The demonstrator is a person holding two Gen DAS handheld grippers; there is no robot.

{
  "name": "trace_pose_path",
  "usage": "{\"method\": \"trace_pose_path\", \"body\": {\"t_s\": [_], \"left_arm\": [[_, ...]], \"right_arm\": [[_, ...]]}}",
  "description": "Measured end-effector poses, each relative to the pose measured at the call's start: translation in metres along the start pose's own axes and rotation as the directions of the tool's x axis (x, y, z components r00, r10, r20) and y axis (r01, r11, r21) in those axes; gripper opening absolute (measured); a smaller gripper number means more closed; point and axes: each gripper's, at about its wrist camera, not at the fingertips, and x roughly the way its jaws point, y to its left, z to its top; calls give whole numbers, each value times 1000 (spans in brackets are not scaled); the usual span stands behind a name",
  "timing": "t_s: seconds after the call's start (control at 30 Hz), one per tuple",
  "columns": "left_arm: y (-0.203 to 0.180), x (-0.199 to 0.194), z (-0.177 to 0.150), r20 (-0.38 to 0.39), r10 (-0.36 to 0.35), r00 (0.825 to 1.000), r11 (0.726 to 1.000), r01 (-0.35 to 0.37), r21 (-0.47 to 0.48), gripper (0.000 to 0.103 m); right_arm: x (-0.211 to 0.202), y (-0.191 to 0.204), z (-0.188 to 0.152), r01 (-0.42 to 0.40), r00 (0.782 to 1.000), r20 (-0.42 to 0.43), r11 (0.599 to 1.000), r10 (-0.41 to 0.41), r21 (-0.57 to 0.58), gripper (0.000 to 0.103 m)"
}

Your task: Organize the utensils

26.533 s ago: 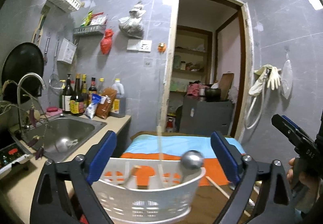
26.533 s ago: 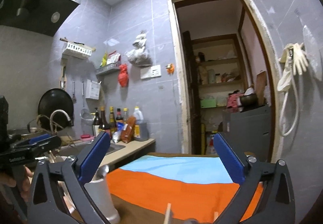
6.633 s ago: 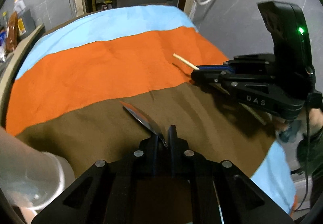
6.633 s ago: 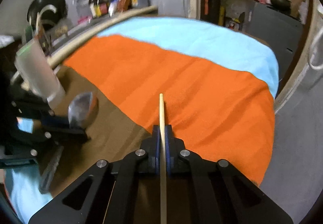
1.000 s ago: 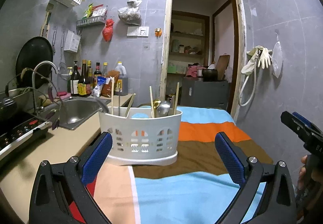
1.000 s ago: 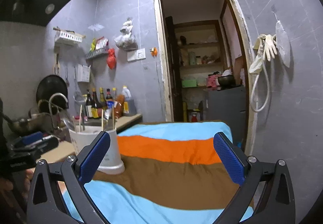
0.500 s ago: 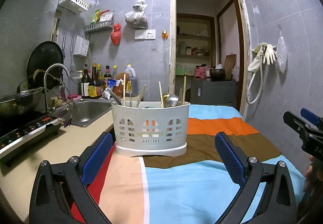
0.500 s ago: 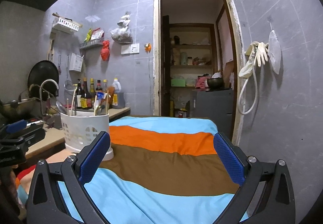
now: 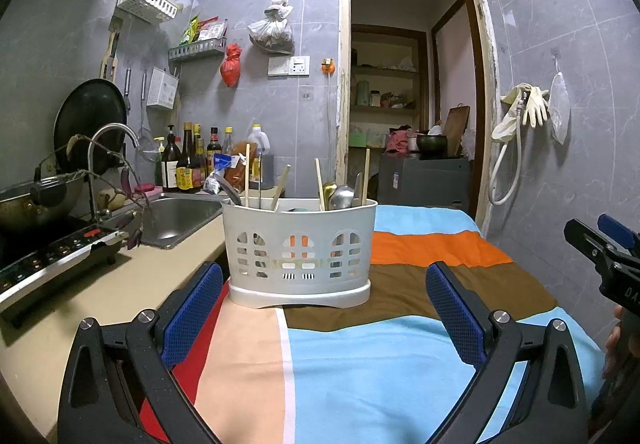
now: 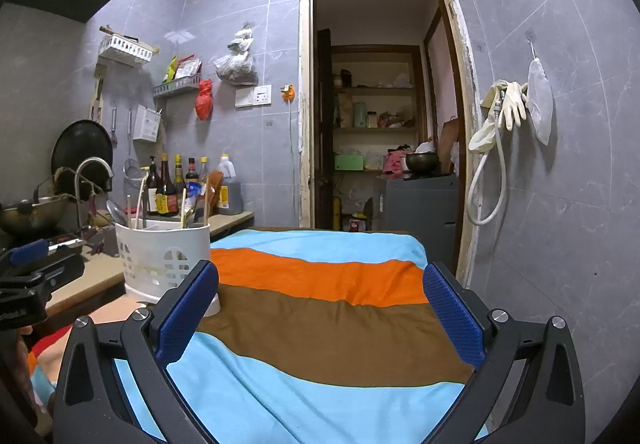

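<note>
White utensil caddy (image 9: 299, 250) stands upright on the striped cloth (image 9: 380, 364), at its left edge by the counter (image 9: 120, 284). From the left wrist view it's dead ahead at 12 o'clock, beyond the tips, not between them. From the right wrist view it's at 10 o'clock, just past the left fingertip.

Left gripper (image 9: 322, 308): fingers wide apart, nothing held. Right gripper (image 10: 316, 314): same, spread wide and empty.

Contents: chopsticks (image 9: 247, 176) and spoons (image 9: 341, 197) stand handle-down in the caddy, tops leaning on the rim. No loose utensil visible on the cloth, so the sorting looks done or nearly so.

Handling, as a judgement:
- Caddy: thin perforated plastic, light, probably tips easily with tall contents. Take it by the rim wall or low at the base, not by the slots.
- Chopsticks: light, stiff, thin; pinch mid-shaft, they roll.
- Spoons: metal, smooth, likely slippery; grip the flat handle, not the bowl.
- Cloth is soft and may drag or wrinkle under the caddy if it's pushed.
</note>
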Motion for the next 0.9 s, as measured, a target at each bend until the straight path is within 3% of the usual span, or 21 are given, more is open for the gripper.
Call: {"method": "trace_pose_path", "body": {"t_s": [0.9], "left_arm": [[4,-1,-4,-3,7,1000,1000,-7,-4,100]], "right_arm": [[-1,1,0,-3,1000,-7,1000,3,1,103]]}}
